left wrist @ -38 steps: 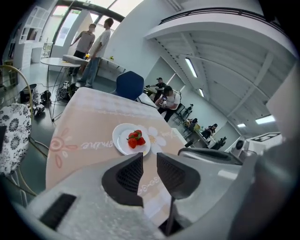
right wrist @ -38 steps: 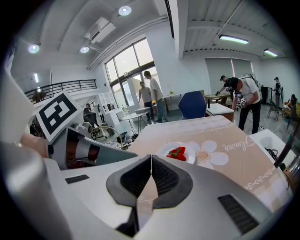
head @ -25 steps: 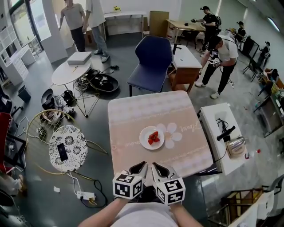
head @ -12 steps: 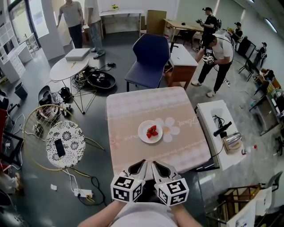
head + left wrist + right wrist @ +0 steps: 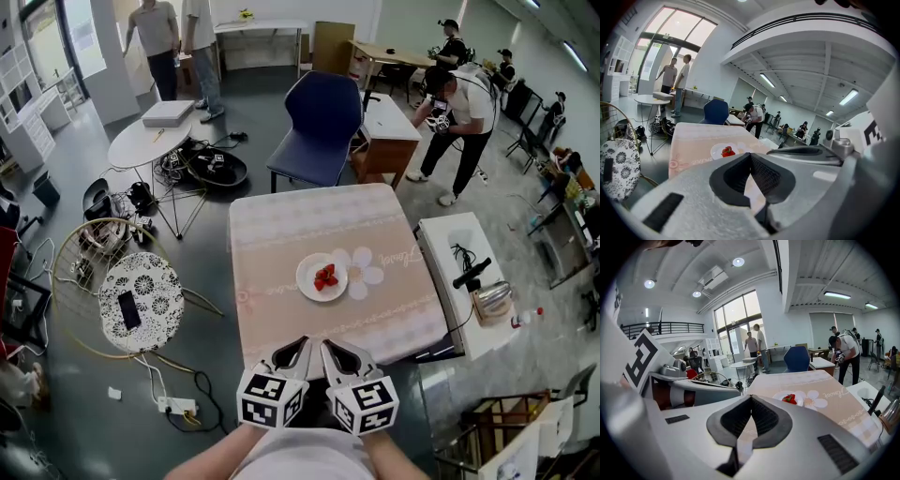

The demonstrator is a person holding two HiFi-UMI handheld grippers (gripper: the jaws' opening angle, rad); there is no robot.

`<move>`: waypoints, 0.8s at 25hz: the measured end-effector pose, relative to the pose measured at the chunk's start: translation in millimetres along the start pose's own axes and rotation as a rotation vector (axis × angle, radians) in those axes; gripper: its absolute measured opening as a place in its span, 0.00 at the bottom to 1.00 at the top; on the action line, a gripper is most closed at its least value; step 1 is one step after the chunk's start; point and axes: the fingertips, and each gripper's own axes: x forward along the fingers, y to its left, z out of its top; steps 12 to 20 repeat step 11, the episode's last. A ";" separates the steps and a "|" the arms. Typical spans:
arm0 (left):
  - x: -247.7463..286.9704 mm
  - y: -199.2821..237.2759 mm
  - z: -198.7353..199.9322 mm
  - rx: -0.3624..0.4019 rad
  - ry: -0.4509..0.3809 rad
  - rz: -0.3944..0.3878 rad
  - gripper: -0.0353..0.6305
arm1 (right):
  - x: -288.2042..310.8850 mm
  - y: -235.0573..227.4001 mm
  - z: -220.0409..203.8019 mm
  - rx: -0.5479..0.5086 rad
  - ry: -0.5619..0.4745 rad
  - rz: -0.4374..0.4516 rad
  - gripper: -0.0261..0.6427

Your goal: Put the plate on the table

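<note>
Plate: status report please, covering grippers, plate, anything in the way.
Left gripper shut, empty. Right gripper shut, empty. Plate on table, strawberries on it. Nothing between grippers and plate.

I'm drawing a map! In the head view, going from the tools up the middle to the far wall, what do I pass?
Left tool and right tool → plate → blue chair → white table by the wall.

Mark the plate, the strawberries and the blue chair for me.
plate (image 5: 307, 280), head view, bare white part at its left rim.
strawberries (image 5: 325, 277), head view, middle of the red pile.
chair (image 5: 324, 114), head view, middle of the blue backrest.
</note>
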 end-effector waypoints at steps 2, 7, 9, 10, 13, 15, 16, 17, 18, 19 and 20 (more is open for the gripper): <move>-0.4 1.6 -0.8 0.000 0.003 0.003 0.06 | 0.2 0.2 -0.6 -0.001 0.001 -0.003 0.04; 3.7 3.2 -1.4 0.003 0.008 -0.002 0.06 | 3.0 -2.1 -0.4 -0.002 0.003 -0.012 0.04; 5.0 3.1 -1.3 0.004 0.012 -0.005 0.06 | 4.2 -2.0 -0.2 -0.003 0.005 -0.011 0.04; 5.5 3.0 -1.3 0.005 0.013 -0.006 0.06 | 4.6 -1.9 -0.1 -0.003 0.006 -0.010 0.04; 6.1 2.9 -1.4 0.006 0.015 -0.007 0.06 | 5.0 -1.7 0.0 -0.004 0.007 -0.010 0.04; 6.1 2.9 -1.4 0.006 0.015 -0.007 0.06 | 5.0 -1.7 0.0 -0.004 0.007 -0.010 0.04; 6.1 2.9 -1.4 0.006 0.015 -0.007 0.06 | 5.0 -1.7 0.0 -0.004 0.007 -0.010 0.04; 6.1 2.9 -1.4 0.006 0.015 -0.007 0.06 | 5.0 -1.7 0.0 -0.004 0.007 -0.010 0.04; 6.1 2.9 -1.4 0.006 0.015 -0.007 0.06 | 5.0 -1.7 0.0 -0.004 0.007 -0.010 0.04; 6.1 2.9 -1.4 0.006 0.015 -0.007 0.06 | 5.0 -1.7 0.0 -0.004 0.007 -0.010 0.04; 6.1 2.9 -1.4 0.006 0.015 -0.007 0.06 | 5.0 -1.7 0.0 -0.004 0.007 -0.010 0.04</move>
